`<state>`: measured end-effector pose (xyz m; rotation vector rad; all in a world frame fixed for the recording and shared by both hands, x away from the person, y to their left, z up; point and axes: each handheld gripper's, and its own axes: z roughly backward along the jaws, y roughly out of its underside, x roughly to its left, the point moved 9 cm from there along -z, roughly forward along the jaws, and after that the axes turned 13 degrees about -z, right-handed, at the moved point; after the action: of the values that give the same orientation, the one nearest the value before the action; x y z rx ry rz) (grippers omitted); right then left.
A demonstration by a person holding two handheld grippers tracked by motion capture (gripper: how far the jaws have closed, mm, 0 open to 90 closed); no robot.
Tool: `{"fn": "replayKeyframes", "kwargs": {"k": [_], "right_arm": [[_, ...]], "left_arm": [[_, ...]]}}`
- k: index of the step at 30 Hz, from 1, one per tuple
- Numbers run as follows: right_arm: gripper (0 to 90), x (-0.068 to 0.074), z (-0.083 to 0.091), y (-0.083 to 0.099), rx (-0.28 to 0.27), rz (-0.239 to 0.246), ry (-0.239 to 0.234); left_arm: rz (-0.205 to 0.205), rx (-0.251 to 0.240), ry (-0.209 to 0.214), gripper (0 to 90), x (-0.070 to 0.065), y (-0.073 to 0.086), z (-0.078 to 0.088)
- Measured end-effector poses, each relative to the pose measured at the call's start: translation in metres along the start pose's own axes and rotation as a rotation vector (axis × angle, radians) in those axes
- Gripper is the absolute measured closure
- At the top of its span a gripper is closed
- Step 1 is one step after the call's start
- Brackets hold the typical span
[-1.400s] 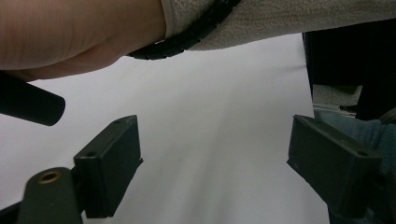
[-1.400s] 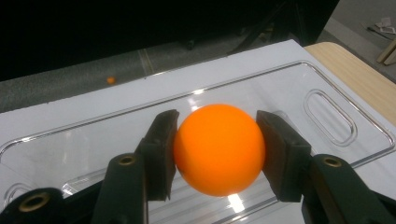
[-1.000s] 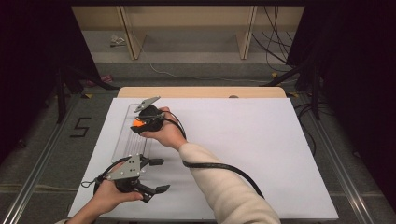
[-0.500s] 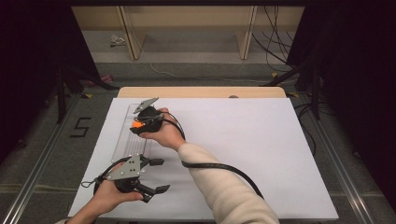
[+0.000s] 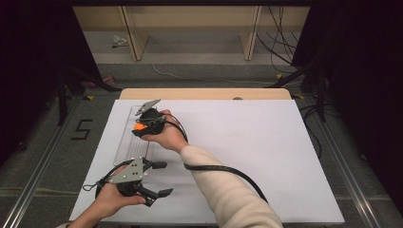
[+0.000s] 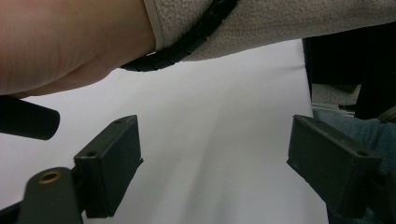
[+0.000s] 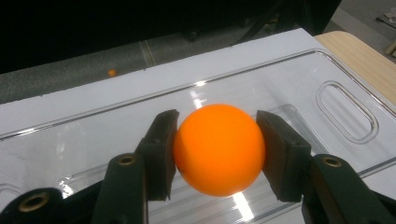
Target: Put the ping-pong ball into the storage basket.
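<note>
My right gripper (image 7: 217,158) is shut on an orange ball (image 7: 218,149), both pads pressed against its sides. It holds the ball just above a clear plastic tray (image 7: 299,84). In the high view the right gripper (image 5: 140,126) and the orange ball (image 5: 139,127) hover over the clear tray (image 5: 124,145) at the table's left side. My left gripper (image 5: 162,179) rests near the front left edge of the white table sheet (image 5: 247,142), jaws wide apart with nothing between them. In the left gripper view its gripper (image 6: 212,163) is open above the white sheet, with the person's right sleeve (image 6: 280,23) crossing overhead.
A black cable (image 5: 223,169) trails from the right gripper across the sheet. The bare wooden table edge (image 5: 204,93) lies behind the sheet. A small orange thing (image 7: 111,73) lies on the grey floor beyond the table's left edge. Dark stands and cables stand around the table.
</note>
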<state>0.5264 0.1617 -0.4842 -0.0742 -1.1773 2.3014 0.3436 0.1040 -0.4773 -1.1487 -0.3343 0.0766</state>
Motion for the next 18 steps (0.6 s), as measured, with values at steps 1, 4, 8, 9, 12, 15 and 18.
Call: {"fn": "replayKeyframes", "kwargs": {"k": [1,4,8,9,12,15,18], "right_arm": [[51.1,-0.0001,-0.0006,-0.0003,-0.002,0.007,-0.001],[51.1,0.0003,-0.0020,-0.0002,0.001,0.005,-0.001],[51.1,-0.0005,-0.0038,0.0001,0.002,0.006,0.000],[51.1,-0.0004,-0.0042,0.0005,0.004,0.003,0.000],[51.1,-0.0002,-0.0056,0.0015,0.008,0.004,-0.001],[51.1,-0.0005,-0.0065,0.0015,0.008,0.004,0.000],[51.1,-0.0005,-0.0074,0.0019,0.010,0.002,0.000]], "left_arm": [[0.000,0.000,0.000,16.8,-0.0001,0.0000,0.0000],[0.000,-0.001,0.000,16.8,0.0001,-0.0001,0.0002],[-0.001,-0.001,0.002,16.8,0.0001,-0.0001,0.0003],[0.001,-0.001,0.000,16.8,0.0001,0.0000,0.0002],[0.000,-0.001,0.002,16.8,0.0001,0.0000,0.0004],[-0.001,-0.001,0.002,16.8,0.0000,0.0000,0.0004],[-0.001,-0.001,0.003,16.8,-0.0002,0.0000,0.0003]]}}
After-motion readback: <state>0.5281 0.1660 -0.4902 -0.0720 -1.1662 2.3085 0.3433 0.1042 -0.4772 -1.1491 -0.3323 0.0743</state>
